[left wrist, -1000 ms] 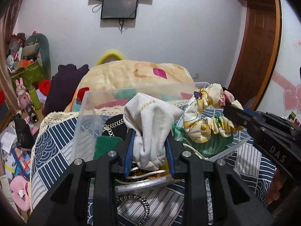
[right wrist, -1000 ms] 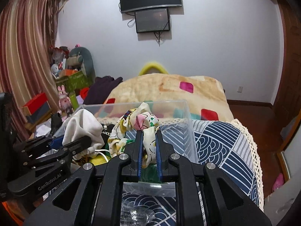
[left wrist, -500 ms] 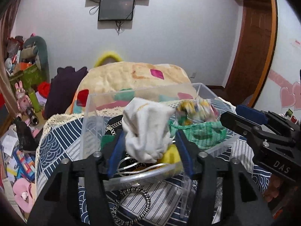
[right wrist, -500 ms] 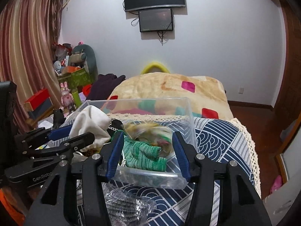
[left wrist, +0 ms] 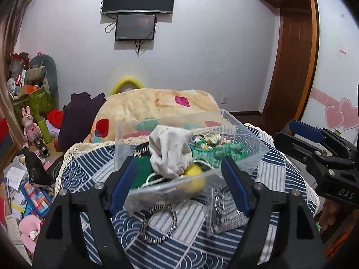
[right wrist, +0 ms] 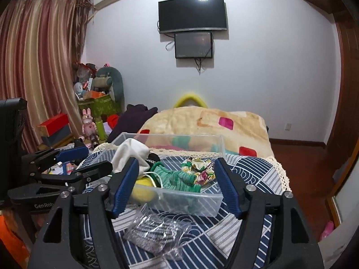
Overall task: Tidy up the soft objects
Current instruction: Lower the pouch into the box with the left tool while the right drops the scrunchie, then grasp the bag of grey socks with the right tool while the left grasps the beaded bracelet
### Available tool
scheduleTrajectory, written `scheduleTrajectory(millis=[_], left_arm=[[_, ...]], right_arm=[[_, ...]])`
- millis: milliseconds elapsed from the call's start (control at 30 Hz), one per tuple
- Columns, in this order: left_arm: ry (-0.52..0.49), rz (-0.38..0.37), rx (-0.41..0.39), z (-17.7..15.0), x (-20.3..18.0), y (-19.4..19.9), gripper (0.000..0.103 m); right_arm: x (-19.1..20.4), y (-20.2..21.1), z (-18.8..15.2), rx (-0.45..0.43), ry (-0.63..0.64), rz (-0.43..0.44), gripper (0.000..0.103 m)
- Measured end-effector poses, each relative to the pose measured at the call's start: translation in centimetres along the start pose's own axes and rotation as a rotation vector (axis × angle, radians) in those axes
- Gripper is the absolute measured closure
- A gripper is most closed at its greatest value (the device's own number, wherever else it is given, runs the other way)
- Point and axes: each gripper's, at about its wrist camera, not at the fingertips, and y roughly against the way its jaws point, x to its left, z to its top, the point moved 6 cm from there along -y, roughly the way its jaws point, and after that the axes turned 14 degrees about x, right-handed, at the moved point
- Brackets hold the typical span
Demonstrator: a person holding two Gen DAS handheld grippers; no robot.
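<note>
Two grippers now stand with jaws spread wide and nothing between them: the left gripper (left wrist: 178,181) and the right gripper (right wrist: 177,183), both just short of the clear rectangular plastic bin (left wrist: 258,150) on the navy wave-patterned bedspread (left wrist: 193,244).

A second ago we had the left jaws clamped on the cream drawstring cloth pouch (left wrist: 169,150) and the right jaws clamped on the floral yellow-and-white fabric scrunchie (right wrist: 198,168). Both items have since been released. The pouch lies inside the bin at its left end, heaped above the other contents. The scrunchie lies inside the bin toward its right end, on the green knitted piece (right wrist: 179,178).

We judge this double deposit complete. Two items remain outside the bin, on the bedspread at its near side: the black-and-white braided hair loop (left wrist: 159,223) and the grey striped item in a clear plastic bag (right wrist: 154,231). We take these as the next candidates for pickup.
</note>
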Motion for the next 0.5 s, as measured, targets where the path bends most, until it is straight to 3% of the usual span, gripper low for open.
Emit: scheduleTrajectory(millis=[300,500], left_arm=[[-0.028,0.041,0.079,-4.2,1.2,-0.4,0.021],[-0.007,0.046,0.194,-7.4,2.6,-3.3,0.018]], right_arm=[[1.0,-0.3,-2.4,0.033,0.016,0.023,0.024],[1.3,-2.7,-5.0,0.112,-0.009,0.03,0.024]])
